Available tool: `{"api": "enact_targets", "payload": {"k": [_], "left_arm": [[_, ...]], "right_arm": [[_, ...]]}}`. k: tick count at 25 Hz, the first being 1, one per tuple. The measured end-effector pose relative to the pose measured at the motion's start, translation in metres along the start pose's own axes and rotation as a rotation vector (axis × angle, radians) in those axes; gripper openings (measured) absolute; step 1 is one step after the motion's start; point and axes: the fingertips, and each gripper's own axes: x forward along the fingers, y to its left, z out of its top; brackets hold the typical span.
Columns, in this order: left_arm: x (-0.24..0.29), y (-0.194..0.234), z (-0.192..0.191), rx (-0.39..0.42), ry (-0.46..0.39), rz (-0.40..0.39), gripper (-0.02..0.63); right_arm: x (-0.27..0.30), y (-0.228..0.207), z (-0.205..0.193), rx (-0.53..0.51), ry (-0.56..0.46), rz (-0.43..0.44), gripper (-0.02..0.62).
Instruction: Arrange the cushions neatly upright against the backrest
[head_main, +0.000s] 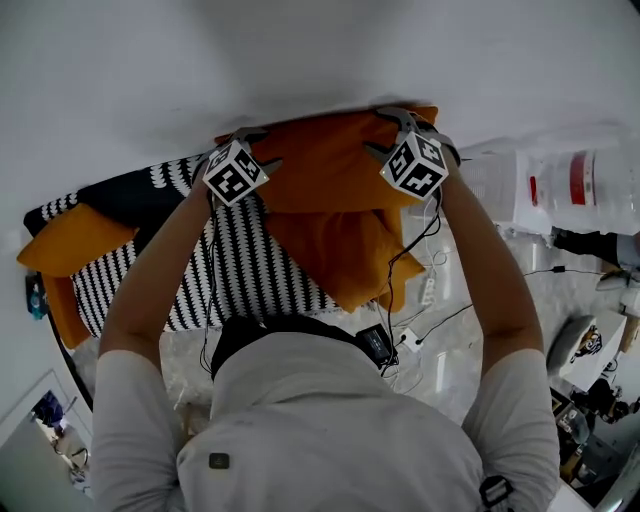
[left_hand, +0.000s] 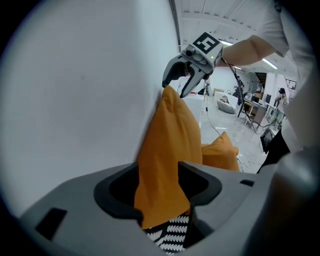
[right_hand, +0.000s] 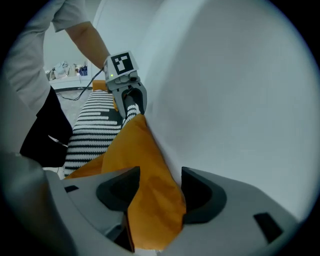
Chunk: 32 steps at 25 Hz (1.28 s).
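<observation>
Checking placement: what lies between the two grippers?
The upright orange cushion: its top edge runs from the left gripper to the right gripper, clearest in the head view.

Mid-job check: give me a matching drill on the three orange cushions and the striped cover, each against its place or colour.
1 rear orange cushion
2 front orange cushion
3 far-left orange cushion
4 striped cover

A black and white
B lying flat, just in front of the rear one
C standing against the white surface
D alone at the seat's end

Pairs: 1-C, 2-B, 3-D, 4-A
</observation>
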Motion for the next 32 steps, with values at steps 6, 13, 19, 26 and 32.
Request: {"api": "enact_targets", "payload": {"k": [6,13,19,26,32], "left_arm": [[0.03,0.012,-0.024,0.018,0.098,-0.014,0.241],[0.059,0.024,-0.05,-0.035,0.187,-0.02,0.264],[0.077,0.02,-0.053,-0.076,0.185,-0.024,0.23],[0.079,0.009,-0.053,-0.011,0.211,-0.01,0.073],[0.058,-0.006,-0.044,-0.032,0.16,-0.021,0.035]], "right_arm": [[0.031,-0.003,-0.034,-0.046,0.136,0.052,0.273],[0.058,-0.001,-0.071,-0.007,0.267,0.096,0.275],[0.068,0.016,-0.09,0.023,0.318,0.132,0.181],[0.064,0.021,-0.085,0.002,0.29,0.086,0.071],[0.045,0.029,-0.08,0.004,0.25,0.097,0.052]]}}
